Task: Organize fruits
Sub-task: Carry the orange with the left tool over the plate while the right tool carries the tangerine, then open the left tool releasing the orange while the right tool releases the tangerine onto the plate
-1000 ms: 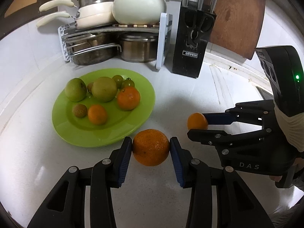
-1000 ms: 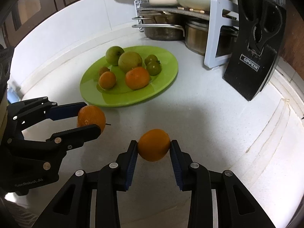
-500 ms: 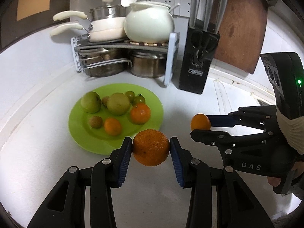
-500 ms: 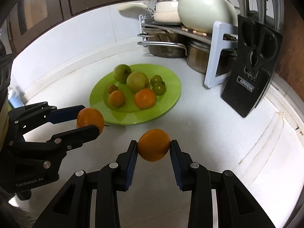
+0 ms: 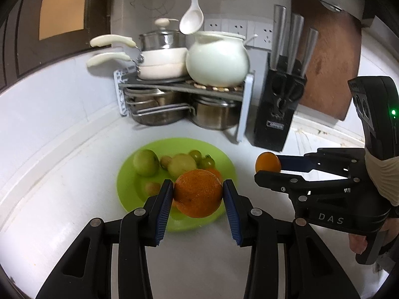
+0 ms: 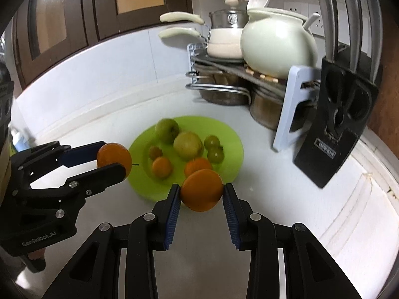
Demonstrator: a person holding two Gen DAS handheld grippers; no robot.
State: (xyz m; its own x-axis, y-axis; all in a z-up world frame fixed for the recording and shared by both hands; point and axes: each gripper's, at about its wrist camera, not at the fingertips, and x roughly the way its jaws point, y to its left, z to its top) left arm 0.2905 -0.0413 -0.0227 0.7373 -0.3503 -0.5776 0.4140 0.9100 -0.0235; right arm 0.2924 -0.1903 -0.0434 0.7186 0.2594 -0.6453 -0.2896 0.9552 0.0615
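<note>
Aloft, both grippers carried fruit. Left gripper (image 5: 198, 193) pinched the larger orange (image 5: 198, 193) squarely between its blue pads, above the green plate's (image 5: 127, 186) near rim. Right gripper (image 6: 201, 194) clamped the smaller orange (image 6: 201, 193) likewise, left gripper at nine o'clock.

Glossy green plate (image 5: 129, 199) sat centre frame on a smooth white counter (image 5: 62, 174); polished steel pots (image 5: 214, 114), a glazed ceramic pot (image 5: 217, 59) and a worn wooden board (image 5: 329, 57) lined the top.
</note>
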